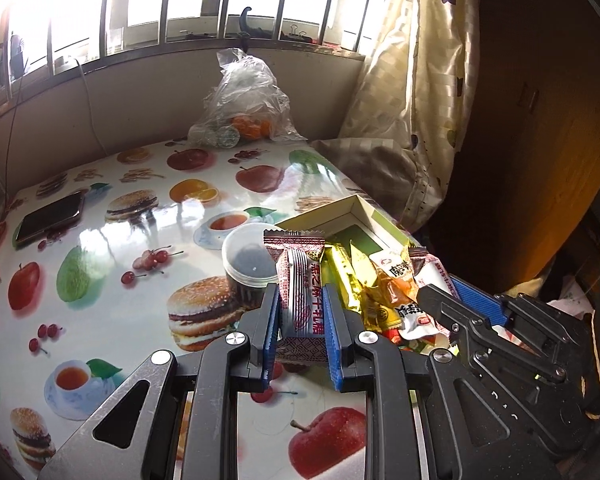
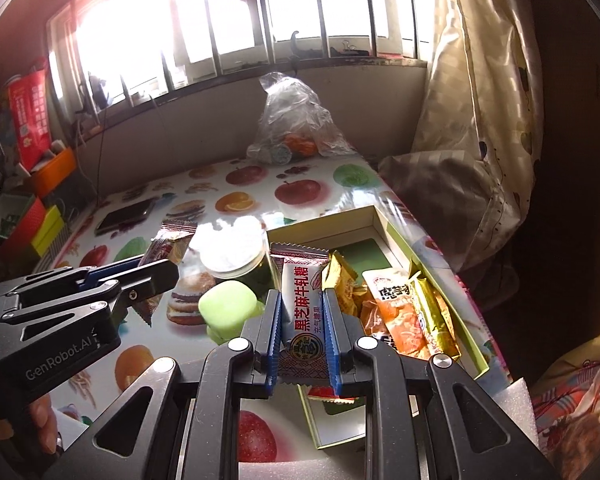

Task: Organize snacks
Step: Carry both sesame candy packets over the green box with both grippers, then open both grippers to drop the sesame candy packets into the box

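left gripper (image 1: pixel 301 312) clamps candy bar (image 1: pixel 300 280) | right gripper (image 2: pixel 302 322) clamps 黑芝麻牛轧糖 bar (image 2: pixel 300 300)

Tablecloth (image 1: pixel 112 216): glossy white, printed red apples, green apples, orange slices, burgers, cherries, teacups.
Curtain (image 1: pixel 420 92), upper right: cream checked sheen, dark red hearts.
Candy wrapper (image 1: pixel 300 296), lower centre: white and maroon, red lettering.
Box (image 2: pixel 400 236): cream walls, green floor.
Snack packets (image 2: pixel 400 312): orange, gold.
Gripper pads (image 1: pixel 332 320): blue on black.

Fruit-print table (image 1: pixel 112 248) under phone (image 1: pixel 50 220), tied plastic bag (image 1: pixel 244 108), lidded tub (image 1: pixel 248 260), open snack box (image 2: pixel 396 236).
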### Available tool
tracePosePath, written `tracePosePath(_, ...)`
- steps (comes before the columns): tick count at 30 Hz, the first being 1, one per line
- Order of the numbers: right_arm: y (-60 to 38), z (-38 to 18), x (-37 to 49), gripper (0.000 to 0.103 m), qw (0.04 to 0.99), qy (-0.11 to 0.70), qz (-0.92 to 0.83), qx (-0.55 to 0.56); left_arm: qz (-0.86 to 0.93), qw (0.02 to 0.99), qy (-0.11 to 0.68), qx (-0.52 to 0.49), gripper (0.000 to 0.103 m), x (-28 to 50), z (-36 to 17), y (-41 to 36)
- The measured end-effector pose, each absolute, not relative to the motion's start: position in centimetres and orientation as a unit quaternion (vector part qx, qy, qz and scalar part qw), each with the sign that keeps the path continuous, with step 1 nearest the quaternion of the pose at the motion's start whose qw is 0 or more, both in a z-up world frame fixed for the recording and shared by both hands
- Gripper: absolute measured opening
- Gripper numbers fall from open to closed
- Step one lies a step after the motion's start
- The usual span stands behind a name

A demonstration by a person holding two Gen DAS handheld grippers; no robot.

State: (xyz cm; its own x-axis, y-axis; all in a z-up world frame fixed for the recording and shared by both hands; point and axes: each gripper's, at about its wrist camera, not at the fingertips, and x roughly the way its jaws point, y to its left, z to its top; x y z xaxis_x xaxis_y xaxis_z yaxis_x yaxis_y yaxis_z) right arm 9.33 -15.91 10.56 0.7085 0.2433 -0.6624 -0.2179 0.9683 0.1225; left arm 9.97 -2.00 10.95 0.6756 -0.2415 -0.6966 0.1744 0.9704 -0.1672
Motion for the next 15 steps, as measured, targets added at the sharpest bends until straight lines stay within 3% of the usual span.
tracePosePath(15, -20.0, 7.2, 10.1, 0.018, 0.913, 0.398, 0.085, 0.031, -0.145, 0.896, 0.417, -0.054, 0.022, 13.6, 9.0, -5.4)
